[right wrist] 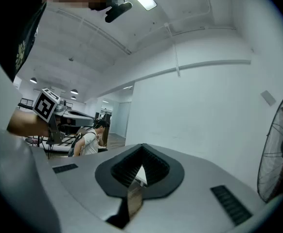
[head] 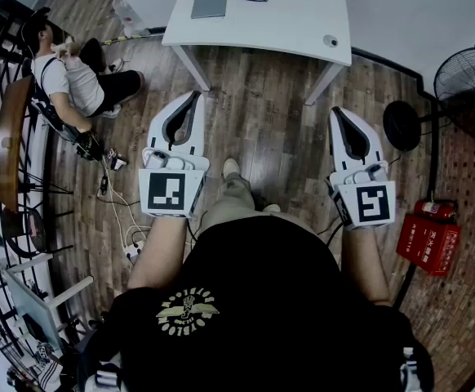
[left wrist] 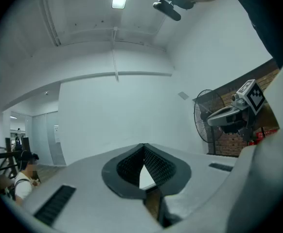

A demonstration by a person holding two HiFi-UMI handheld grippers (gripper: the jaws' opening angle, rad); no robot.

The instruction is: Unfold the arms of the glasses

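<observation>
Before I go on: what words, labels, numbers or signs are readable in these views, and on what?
Nothing can be read for certain.
Red box on the floor: pale Chinese characters, too small to read.
Emblem on the black shirt: lettering round it, too blurred to read.
Marker cubes: black-and-white squares only, no words.
</observation>
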